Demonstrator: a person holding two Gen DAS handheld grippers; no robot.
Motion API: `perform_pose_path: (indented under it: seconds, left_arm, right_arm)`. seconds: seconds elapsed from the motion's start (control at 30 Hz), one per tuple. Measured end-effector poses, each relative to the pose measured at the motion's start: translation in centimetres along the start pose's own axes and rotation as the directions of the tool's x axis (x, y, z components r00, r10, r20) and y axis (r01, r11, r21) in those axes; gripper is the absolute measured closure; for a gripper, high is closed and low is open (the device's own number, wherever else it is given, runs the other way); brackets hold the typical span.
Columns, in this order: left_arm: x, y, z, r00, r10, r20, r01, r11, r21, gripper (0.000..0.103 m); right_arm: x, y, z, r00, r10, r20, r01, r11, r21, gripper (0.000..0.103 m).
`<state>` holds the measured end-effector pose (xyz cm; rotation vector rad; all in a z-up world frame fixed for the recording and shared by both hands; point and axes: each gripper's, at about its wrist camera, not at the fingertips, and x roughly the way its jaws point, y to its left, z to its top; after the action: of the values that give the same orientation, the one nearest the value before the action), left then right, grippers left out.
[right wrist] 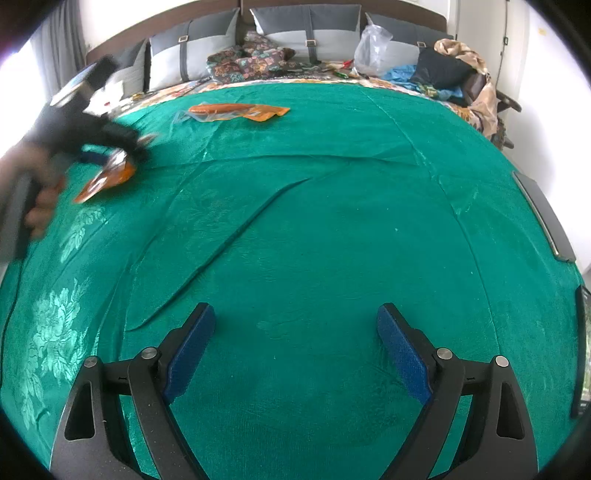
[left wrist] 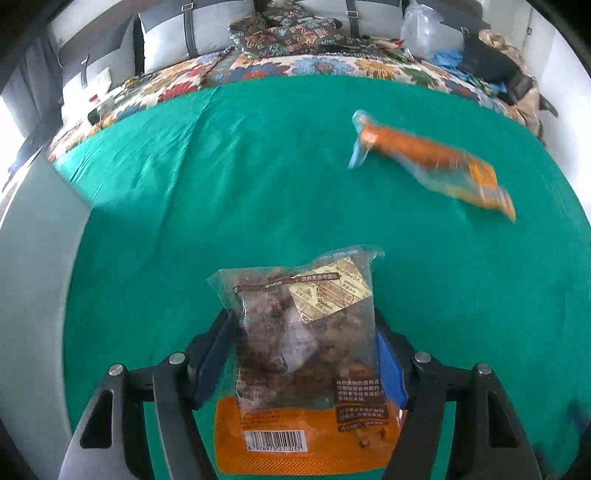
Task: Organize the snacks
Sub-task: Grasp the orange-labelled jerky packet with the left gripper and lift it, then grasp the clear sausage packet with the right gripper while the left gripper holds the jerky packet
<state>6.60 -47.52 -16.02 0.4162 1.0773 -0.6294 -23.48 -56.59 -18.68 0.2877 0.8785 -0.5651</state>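
Note:
A clear snack bag (left wrist: 295, 369) of brown pieces with an orange bottom and a barcode sits between the blue pads of my left gripper (left wrist: 301, 317), and both pads press its sides. The right wrist view shows that gripper (right wrist: 122, 151) blurred at the far left, holding the same bag (right wrist: 107, 179) just above the bedspread. A second orange snack bag (left wrist: 432, 162) lies flat farther up the bed, also seen in the right wrist view as an orange bag (right wrist: 240, 110). My right gripper (right wrist: 295, 314) stands open over bare green cloth with nothing between its fingers.
A green bedspread (right wrist: 332, 221) with long creases covers the bed. Grey pillows (right wrist: 306, 33), a floral blanket (right wrist: 251, 59), a clear plastic bag (right wrist: 373, 48) and a pile of clothes (right wrist: 454, 70) lie at the head. A hand (right wrist: 40, 206) holds the left gripper. A dark flat object (right wrist: 546, 221) lies at the right edge.

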Motion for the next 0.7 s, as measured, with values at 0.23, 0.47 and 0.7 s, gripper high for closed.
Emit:
perform_pose_path:
  seconds: [0.23, 0.47, 0.7]
  left_arm:
    - [-2.9, 5.8, -7.9, 0.999, -0.033, 0.01, 0.032, 0.998, 0.048, 0.004]
    - [-3.5, 7.2, -10.9, 0.984, -0.012, 0.178, 0.013, 1.0, -0.002, 0.0]
    - [-3.4, 7.6, -10.9, 0.983, -0.015, 0.185, 0.016, 1.0, -0.005, 0.0]
  right_arm:
    - [0.0, 0.0, 0.0, 1.0, 0.0, 0.0, 0.0, 1.0, 0.0, 0.011]
    - [-0.1, 0.0, 0.0, 1.0, 0.0, 0.0, 0.0, 1.0, 0.0, 0.011]
    - [-0.1, 0.0, 0.0, 1.0, 0.0, 0.0, 0.0, 1.0, 0.0, 0.011]
